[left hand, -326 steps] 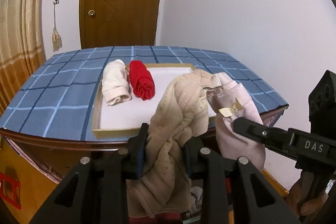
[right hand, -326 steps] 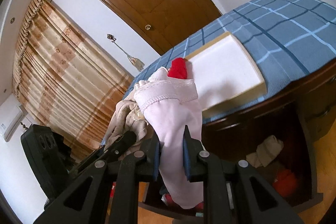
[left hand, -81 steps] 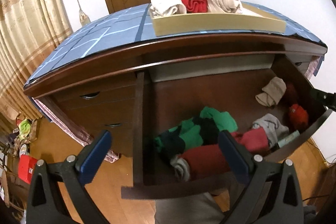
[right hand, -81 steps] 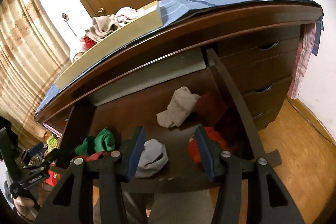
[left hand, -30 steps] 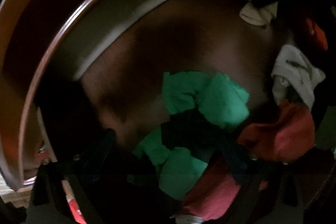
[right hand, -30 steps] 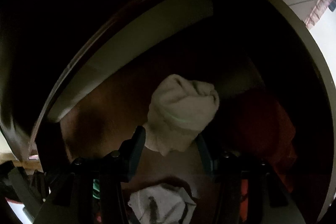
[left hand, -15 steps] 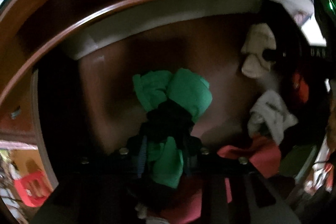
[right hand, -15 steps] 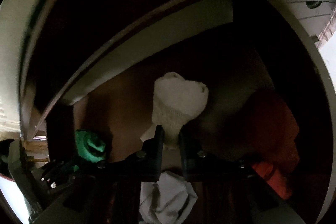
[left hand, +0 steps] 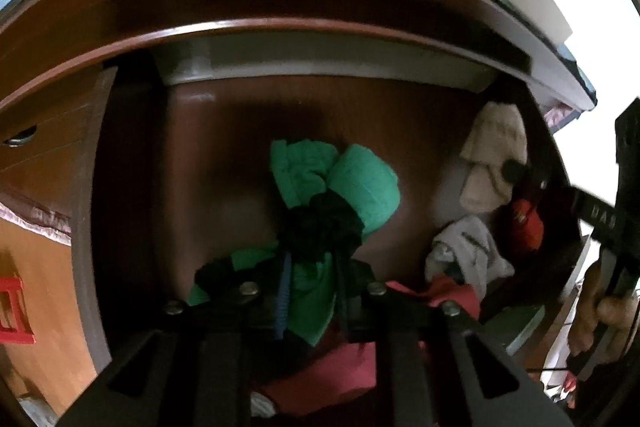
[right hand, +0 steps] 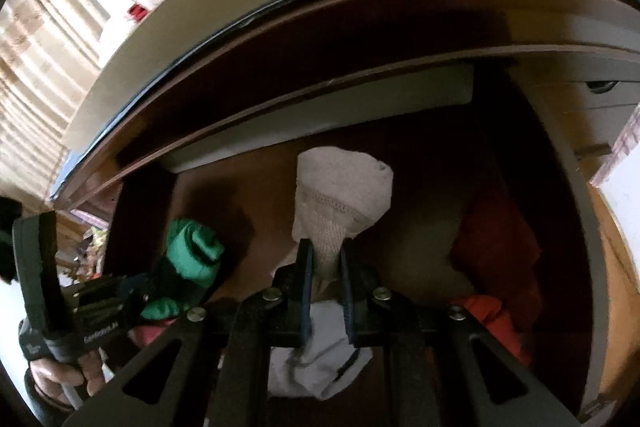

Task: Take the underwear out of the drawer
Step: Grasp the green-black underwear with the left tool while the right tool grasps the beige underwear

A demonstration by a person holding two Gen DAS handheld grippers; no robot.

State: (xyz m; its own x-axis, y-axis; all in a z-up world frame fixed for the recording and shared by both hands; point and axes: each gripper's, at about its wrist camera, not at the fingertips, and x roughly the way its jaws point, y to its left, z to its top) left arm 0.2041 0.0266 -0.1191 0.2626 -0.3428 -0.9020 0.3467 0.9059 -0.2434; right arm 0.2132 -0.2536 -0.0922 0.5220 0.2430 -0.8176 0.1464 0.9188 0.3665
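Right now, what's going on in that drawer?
A person is working both grippers inside the open drawer. The left gripper has its jaws shut on the green and black bundle, and the right gripper has its jaws shut on the cream bundle. A grey piece and red pieces lie loose in the drawer. On top of the dresser, a tray already holds several pieces.

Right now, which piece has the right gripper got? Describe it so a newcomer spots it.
Look into the open wooden drawer under the dresser top. Near its middle, the right gripper is shut on a rolled cream underwear with a ribbed knit band. It is the only pale cream bundle; a green one lies left, dark red right, grey below.
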